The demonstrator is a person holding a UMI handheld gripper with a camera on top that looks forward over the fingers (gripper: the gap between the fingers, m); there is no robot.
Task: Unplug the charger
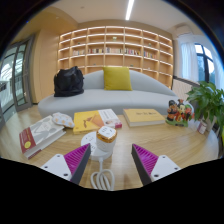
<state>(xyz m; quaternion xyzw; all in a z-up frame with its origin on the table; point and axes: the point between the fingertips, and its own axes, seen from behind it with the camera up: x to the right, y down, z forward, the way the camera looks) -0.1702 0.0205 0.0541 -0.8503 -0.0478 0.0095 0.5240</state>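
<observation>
A white charger [104, 141] with an orange-brown band around its top stands plugged into a white power strip [92, 137] on the wooden table [170, 145]. Its white cable lies coiled [102, 179] in front of it, between my fingers. My gripper [110, 162] is open. The pink pads [76, 158] stand wide apart, one on each side, and the charger sits just ahead of them without touching either.
Books and papers [42, 132] lie on the table to the left, a yellow book [142, 116] beyond the charger, small figurines [179, 112] and a green plant [207, 103] to the right. A grey sofa [100, 95] and bookshelves [115, 50] are behind.
</observation>
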